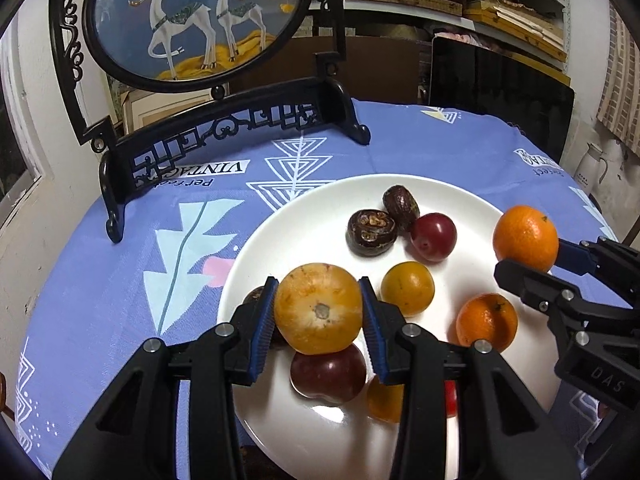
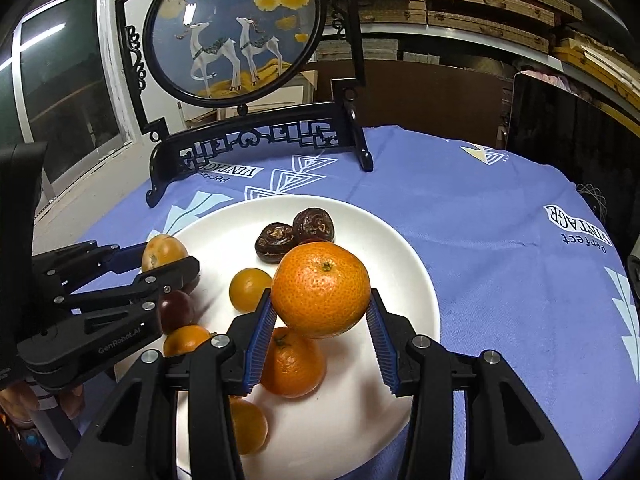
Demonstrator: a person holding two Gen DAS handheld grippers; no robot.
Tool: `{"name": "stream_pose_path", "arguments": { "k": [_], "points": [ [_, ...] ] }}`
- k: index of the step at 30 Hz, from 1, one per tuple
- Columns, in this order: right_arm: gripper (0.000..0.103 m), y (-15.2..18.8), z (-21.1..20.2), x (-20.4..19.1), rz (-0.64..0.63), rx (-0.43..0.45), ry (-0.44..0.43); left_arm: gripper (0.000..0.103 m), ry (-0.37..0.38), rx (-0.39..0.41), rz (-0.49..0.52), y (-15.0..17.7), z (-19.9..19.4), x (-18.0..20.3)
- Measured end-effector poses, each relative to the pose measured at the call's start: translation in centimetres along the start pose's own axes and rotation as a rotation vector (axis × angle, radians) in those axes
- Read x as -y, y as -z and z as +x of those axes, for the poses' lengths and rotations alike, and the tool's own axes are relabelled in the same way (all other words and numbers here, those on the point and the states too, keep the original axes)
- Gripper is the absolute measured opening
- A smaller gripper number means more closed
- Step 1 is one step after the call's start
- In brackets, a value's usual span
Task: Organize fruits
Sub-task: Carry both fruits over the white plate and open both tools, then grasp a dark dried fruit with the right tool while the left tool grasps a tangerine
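Note:
A white plate (image 1: 304,236) on the blue tablecloth holds several fruits. My left gripper (image 1: 318,312) is shut on a large yellow-orange fruit (image 1: 318,308) and holds it above the plate's left side, over a dark red plum (image 1: 328,374). My right gripper (image 2: 320,300) is shut on a large orange tangerine (image 2: 320,290) above the plate (image 2: 360,224), over a smaller tangerine (image 2: 294,364). On the plate lie two dark brown fruits (image 1: 370,232), a red plum (image 1: 434,236), a small yellow fruit (image 1: 407,288) and another tangerine (image 1: 486,322).
A black carved stand with a round deer picture (image 1: 192,16) stands at the back of the table. A dark screen (image 1: 500,92) stands at the back right. Shelves with boxes (image 2: 500,4) lie beyond. A white jug (image 1: 594,164) is off the table at right.

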State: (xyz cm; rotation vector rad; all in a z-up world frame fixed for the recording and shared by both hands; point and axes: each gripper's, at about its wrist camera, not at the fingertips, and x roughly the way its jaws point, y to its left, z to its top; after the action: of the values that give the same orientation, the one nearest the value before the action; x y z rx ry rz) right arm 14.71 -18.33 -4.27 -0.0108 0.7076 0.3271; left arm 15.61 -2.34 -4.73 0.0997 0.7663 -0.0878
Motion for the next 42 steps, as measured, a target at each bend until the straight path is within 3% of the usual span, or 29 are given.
{"name": "stream_pose_path", "arguments": {
  "k": [1, 2, 3, 11, 17, 19, 23, 29, 33, 35, 36, 37, 42],
  "points": [
    [0.061, 0.0, -0.2, 0.0, 0.003, 0.009, 0.003, 0.054, -0.007, 0.006, -0.004, 0.0, -0.1, -0.1],
    [0.062, 0.0, -0.3, 0.0, 0.004, 0.015, 0.007, 0.066, -0.012, 0.023, -0.012, -0.1, -0.5, -0.3],
    [0.063, 0.0, -0.6, 0.0, 0.004, 0.023, 0.008, 0.069, -0.015, 0.036, -0.018, -0.1, -0.7, -0.4],
    [0.070, 0.0, -2.6, -0.4, 0.024, 0.056, -0.027, 0.069, 0.004, 0.065, -0.029, -0.5, -2.5, -1.5],
    [0.075, 2.6, -6.5, -2.8, -0.052, 0.081, -0.065, 0.080, 0.010, 0.112, -0.029, 0.9, -5.6, -2.8],
    [0.080, 4.6, -8.0, -4.0, -0.092, 0.058, -0.081, 0.082, 0.012, 0.113, -0.041, 2.3, -6.9, -3.7],
    [0.081, 8.2, -8.9, -6.9, -0.197, -0.014, -0.088, 0.084, 0.037, 0.080, -0.075, 5.3, -8.3, -5.3],
    [0.081, 11.3, -6.7, -10.9, -0.293, -0.136, -0.099, 0.084, 0.003, 0.014, -0.066, 9.8, -9.3, -7.1],
    [0.079, 11.1, -5.2, -11.9, -0.291, -0.185, -0.089, 0.084, -0.003, 0.000, -0.038, 11.3, -10.3, -7.4],
    [0.067, 10.8, -4.5, -11.7, -0.269, -0.203, -0.088, 0.084, -0.004, 0.002, -0.009, 11.7, -10.6, -6.9],
    [0.051, 10.8, -4.1, -11.5, -0.254, -0.222, -0.102, 0.085, 0.002, 0.004, 0.012, 11.7, -10.7, -6.4],
    [0.046, 11.0, -4.1, -11.5, -0.249, -0.230, -0.122, 0.085, 0.012, 0.003, 0.029, 11.8, -10.6, -6.0],
    [0.046, 11.5, -6.1, -10.2, -0.255, -0.209, -0.130, 0.085, 0.046, -0.009, 0.128, 11.9, -10.1, -2.9]
  ]
}}
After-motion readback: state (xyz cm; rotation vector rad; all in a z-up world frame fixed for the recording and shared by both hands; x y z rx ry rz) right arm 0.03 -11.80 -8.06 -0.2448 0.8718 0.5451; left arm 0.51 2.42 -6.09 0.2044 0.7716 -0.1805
